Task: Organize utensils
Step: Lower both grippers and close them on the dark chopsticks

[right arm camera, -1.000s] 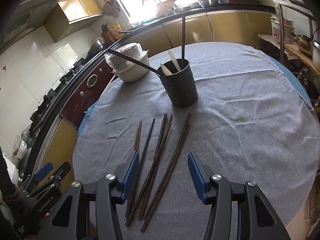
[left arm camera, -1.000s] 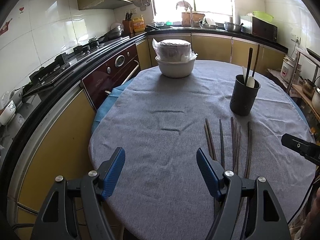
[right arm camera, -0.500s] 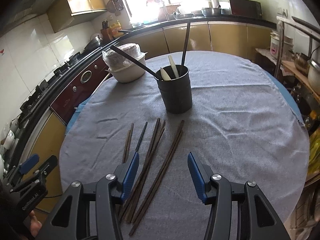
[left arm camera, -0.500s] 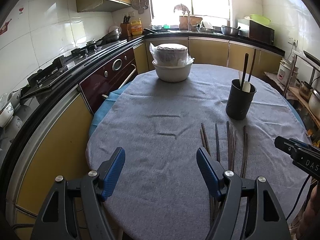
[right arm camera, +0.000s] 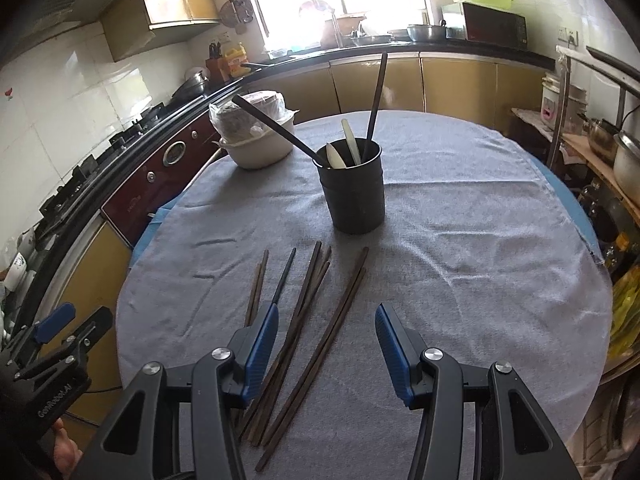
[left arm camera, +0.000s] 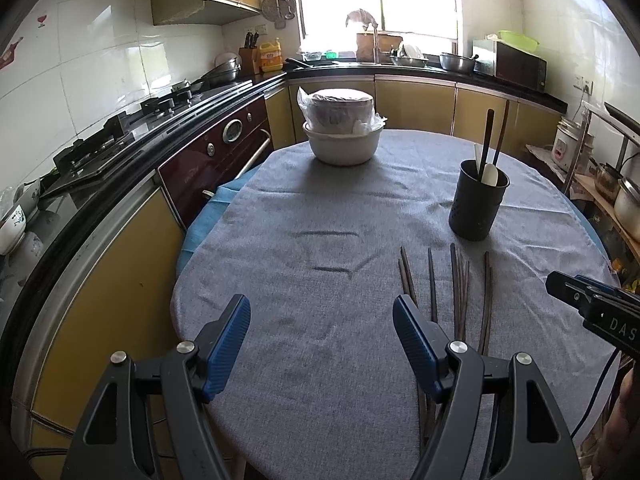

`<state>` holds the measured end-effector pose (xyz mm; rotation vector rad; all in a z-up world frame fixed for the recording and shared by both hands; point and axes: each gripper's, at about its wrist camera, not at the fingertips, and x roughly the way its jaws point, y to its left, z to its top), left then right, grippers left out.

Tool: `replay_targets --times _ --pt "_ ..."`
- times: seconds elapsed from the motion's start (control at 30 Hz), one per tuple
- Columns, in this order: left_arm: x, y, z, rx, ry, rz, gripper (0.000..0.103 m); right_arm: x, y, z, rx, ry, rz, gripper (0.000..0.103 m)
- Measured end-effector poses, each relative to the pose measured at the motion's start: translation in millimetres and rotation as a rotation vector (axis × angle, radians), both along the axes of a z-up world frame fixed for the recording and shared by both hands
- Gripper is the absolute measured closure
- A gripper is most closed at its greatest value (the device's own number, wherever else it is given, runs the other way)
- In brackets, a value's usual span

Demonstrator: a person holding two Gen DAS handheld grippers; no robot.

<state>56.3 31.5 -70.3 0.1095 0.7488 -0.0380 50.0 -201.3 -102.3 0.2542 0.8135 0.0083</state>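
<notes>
Several dark brown chopsticks (right arm camera: 312, 300) lie side by side on the grey tablecloth, pointing toward a black utensil holder (right arm camera: 354, 190). The holder stands upright with dark utensils and white spoons in it. Both show in the left wrist view, the chopsticks (left arm camera: 460, 288) and the holder (left arm camera: 478, 200). My right gripper (right arm camera: 326, 338) is open and empty above the near ends of the chopsticks. My left gripper (left arm camera: 322, 328) is open and empty over bare cloth, left of the chopsticks.
A white bowl with a plastic-wrapped stack (left arm camera: 342, 128) stands at the table's far side. The round table's cloth edge (left arm camera: 180, 280) is close on the left. A stove counter (left arm camera: 120, 132) runs along the left; shelves with pots (right arm camera: 600, 140) stand at the right.
Both grippers have pulled back and risen a little, so the table looks farther away. Both stay open. The chopsticks and holder have not moved.
</notes>
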Motion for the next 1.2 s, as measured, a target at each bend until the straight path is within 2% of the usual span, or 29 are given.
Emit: replay_targets --times 0.13,0.23,0.33,0.47,0.57,0.63,0.9,1.07,1.1,1.13,1.2 --pt "16 2 -10 -0.036 0.056 -0.046 0.029 12 -6 -11 0.032 0.057 -0.009 0.05" --pt "38 7 -21 -0.089 0.129 -0.076 0.029 26 -14 -21 0.062 0.095 -0.018 0.05" --pt "60 11 -34 -0.141 0.178 -0.092 0.029 41 -22 -32 0.106 0.129 -0.029 0.059" --pt "91 3 -49 -0.193 0.229 -0.153 0.029 64 -26 -51 0.131 0.182 -0.037 0.065" --pt "112 -5 -59 -0.208 0.254 -0.176 0.03 80 -29 -62 0.13 0.207 -0.063 0.065" --pt "126 -8 -66 -0.216 0.27 -0.186 0.038 91 -33 -69 0.132 0.217 -0.082 0.067" --pt "155 -38 -91 -0.245 0.342 -0.222 0.038 117 -36 -87 0.119 0.259 -0.105 0.068" --pt "172 -54 -106 -0.23 0.357 -0.24 0.038 124 -27 -96 0.074 0.262 -0.082 0.087" --pt "176 -58 -109 -0.228 0.359 -0.248 0.047 124 -25 -96 0.061 0.257 -0.075 0.089" --pt "178 -60 -112 -0.231 0.366 -0.26 0.064 124 -24 -96 0.061 0.249 -0.067 0.092" --pt "183 -63 -117 -0.238 0.383 -0.276 0.081 123 -23 -94 0.042 0.235 -0.065 0.098"
